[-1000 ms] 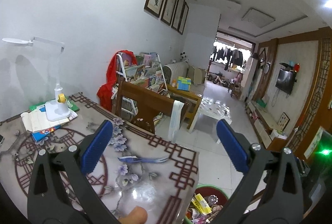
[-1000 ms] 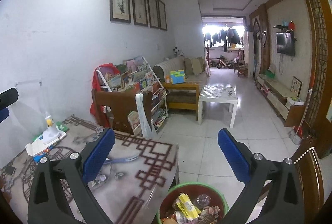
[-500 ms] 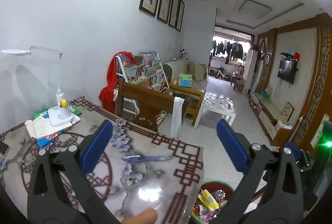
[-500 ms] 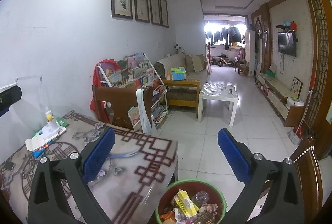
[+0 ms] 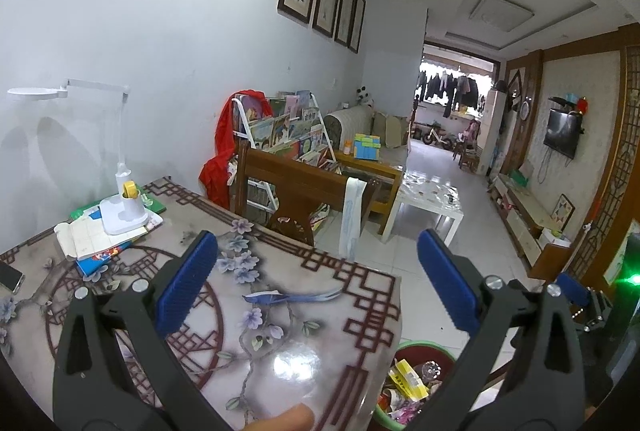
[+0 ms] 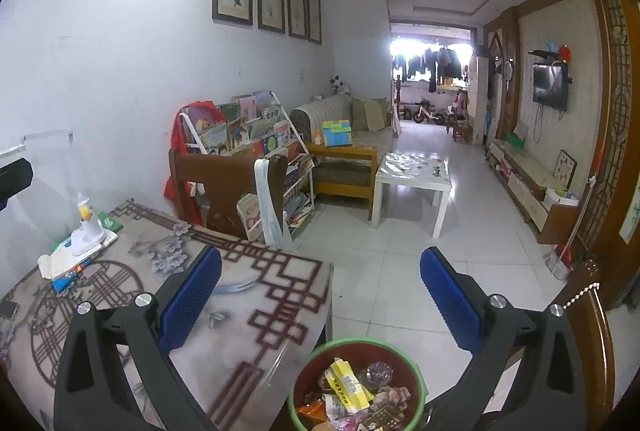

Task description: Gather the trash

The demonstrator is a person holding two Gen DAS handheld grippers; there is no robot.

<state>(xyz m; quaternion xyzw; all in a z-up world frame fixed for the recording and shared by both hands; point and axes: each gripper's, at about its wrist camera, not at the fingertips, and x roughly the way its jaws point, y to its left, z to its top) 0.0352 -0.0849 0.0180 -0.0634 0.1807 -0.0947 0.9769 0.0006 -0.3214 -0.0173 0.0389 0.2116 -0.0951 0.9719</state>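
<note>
No legible writing on any item; book covers in rack (image 6: 256,135) and yellow wrapper (image 6: 348,385) show print but too small/blurred to read. Left claw (image 5: 316,287) wide, nothing between the blue pads (image 5: 186,287); hangs over patterned bench (image 5: 280,331), near its far-right corner. Right claw (image 6: 320,295) also wide, empty, pads spread to either side of the bench edge and floor. Trash bin (image 6: 316,355), green rim w/ dark red inside, sits on floor just beside bench corner, below and between the right claw's fingers in right wrist view; holds yellow wrapper, crumpled clear plastic, mixed coloured scraps. In left wrist view the bin (image 5: 416,345) shows low, right of centre, under the right-side finger. Bench surface under left claw bare except printed flower/bird pattern. Desk lamp (image 5: 120,207) on stack of books (image 5: 96,243) at far-left of bench, well apart from both claws. Phone (image 5: 10,275) at left edge. Fingertip (image 5: 288,419) of person at bottom edge of left view.
</note>
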